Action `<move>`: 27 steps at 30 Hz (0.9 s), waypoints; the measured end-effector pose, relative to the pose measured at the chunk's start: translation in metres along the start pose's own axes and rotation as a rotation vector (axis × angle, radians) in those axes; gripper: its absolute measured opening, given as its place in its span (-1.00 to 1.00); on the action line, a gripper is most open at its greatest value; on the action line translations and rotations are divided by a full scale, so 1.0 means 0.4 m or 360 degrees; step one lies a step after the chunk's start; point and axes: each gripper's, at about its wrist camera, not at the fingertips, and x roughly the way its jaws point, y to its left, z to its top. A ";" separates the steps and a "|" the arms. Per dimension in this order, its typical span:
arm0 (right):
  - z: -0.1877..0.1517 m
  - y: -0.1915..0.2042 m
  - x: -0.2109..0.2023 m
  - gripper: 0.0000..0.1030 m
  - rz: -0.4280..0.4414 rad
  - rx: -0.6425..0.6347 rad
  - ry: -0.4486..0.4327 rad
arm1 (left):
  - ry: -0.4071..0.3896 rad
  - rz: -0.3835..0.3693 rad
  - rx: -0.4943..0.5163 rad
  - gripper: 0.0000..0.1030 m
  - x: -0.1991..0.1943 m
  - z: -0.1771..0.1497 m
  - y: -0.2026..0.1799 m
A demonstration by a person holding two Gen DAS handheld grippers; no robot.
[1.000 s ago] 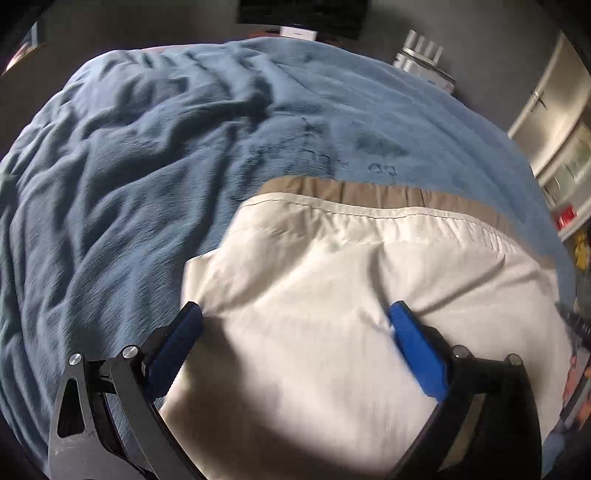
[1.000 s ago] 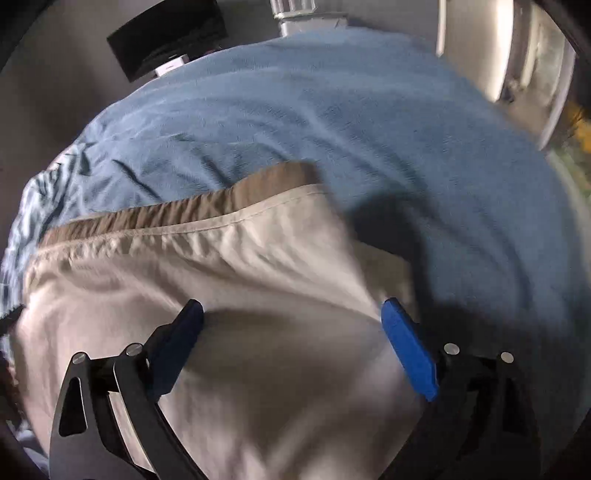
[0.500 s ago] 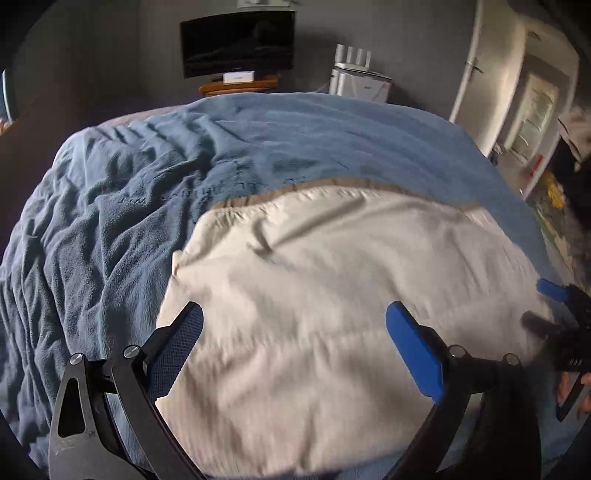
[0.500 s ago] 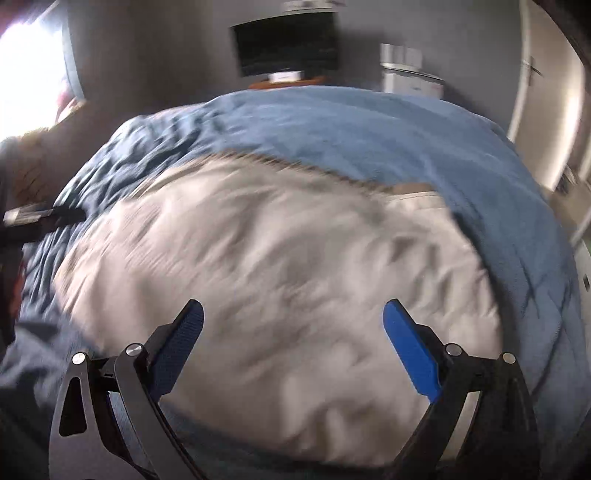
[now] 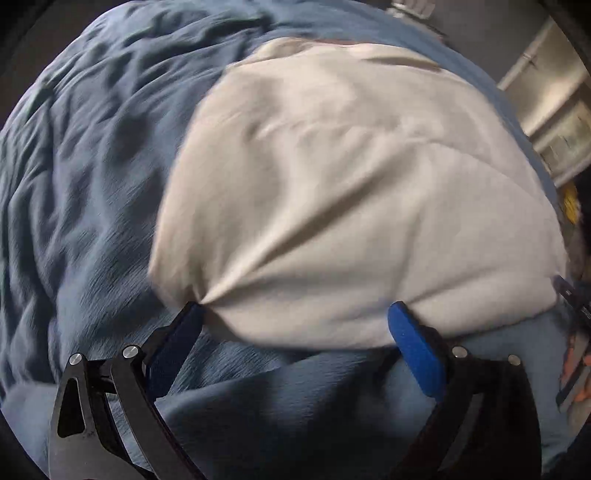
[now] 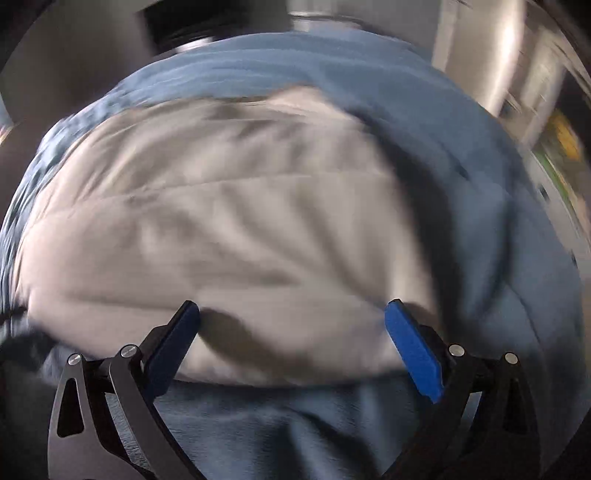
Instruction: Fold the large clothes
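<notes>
A cream-white garment (image 5: 351, 192) lies folded on a blue blanket (image 5: 85, 192) spread over a bed. In the left wrist view its near edge bulges just beyond my left gripper (image 5: 295, 314), which stands open with its blue pads (image 5: 413, 339) wide apart; the left pad touches a pinched crease at the garment's near-left corner. In the right wrist view the same garment (image 6: 221, 229) fills the middle, blurred by motion. My right gripper (image 6: 291, 314) is open over the garment's near edge, with nothing clamped between its fingers.
Blue blanket (image 6: 461, 192) surrounds the garment on all sides. Pale cupboard doors (image 5: 554, 99) stand at the right. A dark screen (image 6: 177, 22) sits by the grey far wall. The other gripper's tip (image 5: 569, 295) shows at the left view's right edge.
Both grippers have pulled back and dropped toward the near edge of the garment. The brown band seen along its far edge before is barely visible now. Both views are motion-blurred.
</notes>
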 end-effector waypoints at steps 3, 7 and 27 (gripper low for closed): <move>-0.017 -0.029 -0.044 0.85 0.0008 0.0113 -0.0033 | -0.0079 0.0005 0.0009 0.86 -0.037 -0.016 -0.011; -0.061 0.028 -0.137 0.85 0.0119 -0.0008 -0.0148 | -0.0305 -0.0017 0.0178 0.87 -0.132 -0.058 -0.081; -0.193 0.166 -0.158 0.85 0.0105 -0.0290 -0.0147 | -0.0410 0.0060 0.0417 0.87 -0.132 -0.169 -0.196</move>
